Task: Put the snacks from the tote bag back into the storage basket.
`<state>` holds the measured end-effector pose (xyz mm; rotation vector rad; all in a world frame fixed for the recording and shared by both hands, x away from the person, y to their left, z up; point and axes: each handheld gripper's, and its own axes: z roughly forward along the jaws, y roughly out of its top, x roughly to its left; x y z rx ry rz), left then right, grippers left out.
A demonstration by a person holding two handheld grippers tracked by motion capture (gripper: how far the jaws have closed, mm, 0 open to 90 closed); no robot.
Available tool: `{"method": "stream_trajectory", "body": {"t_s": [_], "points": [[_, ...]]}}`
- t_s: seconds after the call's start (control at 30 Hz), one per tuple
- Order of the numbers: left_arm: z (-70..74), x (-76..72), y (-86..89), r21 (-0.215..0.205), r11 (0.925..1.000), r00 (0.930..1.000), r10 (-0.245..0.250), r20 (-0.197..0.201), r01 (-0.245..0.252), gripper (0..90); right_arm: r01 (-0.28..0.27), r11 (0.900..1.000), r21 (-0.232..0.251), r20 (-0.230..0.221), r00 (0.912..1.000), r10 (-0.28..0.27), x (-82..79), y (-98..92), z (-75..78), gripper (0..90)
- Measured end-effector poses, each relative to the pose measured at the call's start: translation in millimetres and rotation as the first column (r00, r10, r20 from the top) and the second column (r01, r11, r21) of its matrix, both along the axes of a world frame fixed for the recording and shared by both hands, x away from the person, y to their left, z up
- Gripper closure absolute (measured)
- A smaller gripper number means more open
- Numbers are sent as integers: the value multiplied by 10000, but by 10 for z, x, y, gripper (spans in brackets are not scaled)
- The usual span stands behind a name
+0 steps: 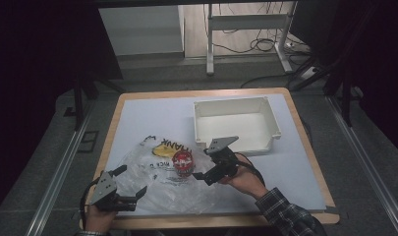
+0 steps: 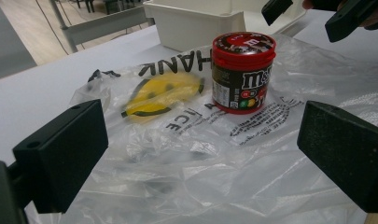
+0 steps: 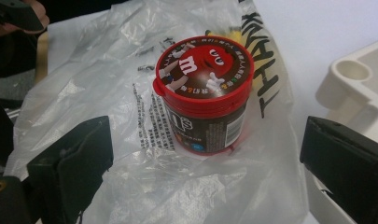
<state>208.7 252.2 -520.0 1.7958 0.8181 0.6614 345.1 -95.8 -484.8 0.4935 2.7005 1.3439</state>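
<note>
1. I judge the step in hand to be grasping the candy jar [image 1: 183, 162], which stands upright on the plastic bag [image 1: 152, 182] spread over the table [image 1: 152, 110], near the front corner of the white bin [image 1: 234, 123].
2. My right gripper [image 1: 210, 166] sits just beside the jar with its jaws spread wide and nothing between them. I keep them wide until the jar body sits squarely between both pads.
3. I aim the pads at the brown wall below the red lid [image 3: 203, 66], not at the lid itself; I judge the lid rim would let the pads slip.
4. I approach level and low, but clear of the bag film, so no loose plastic gets pinched with the jar.
5. My left gripper [image 1: 132, 184] rests at the near edge of the bag, jaws also wide and empty. I would use it to pin the bag down if the film lifts with the jar.
6. I close slowly; a round, smooth jar may twist if the pads meet it off-centre.
7. View differences:
   - The high view gives the layout: jar, bag, bin and both grippers at once.
   - The right gripper view shows the printed lid top and the jar label [image 3: 233, 130], and how the jar lies relative to my jaws.
   - The left gripper view shows the jar side [image 2: 241, 84], the yellow print [image 2: 163, 91] on the bag, and the right gripper's jaw tips above the jar.
</note>
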Motion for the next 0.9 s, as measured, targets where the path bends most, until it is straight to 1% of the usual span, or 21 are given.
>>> {"method": "stream_trajectory", "body": {"t_s": [0.17,0.4,0.63,0.73,0.9], "points": [[-2,0,-5,63,10000,10000,21,15,-21,16,-113,9992,-391,48,9999,115,12,95,-26,30],[-5,0,-10,150,9999,10000,48,15,-48,16,-157,9984,-546,-105,9998,151,31,181,-54,29],[-5,0,-11,169,9998,10000,52,21,-52,16,-200,9954,-933,-138,9997,188,61,288,-92,30],[-5,-1,-10,173,9998,10000,53,30,-53,16,-238,9947,-998,-248,9995,215,72,343,-99,30],[-5,-2,-10,191,9998,10000,61,40,-62,16,-254,9909,-1322,-275,9994,219,93,415,-134,30]]}}
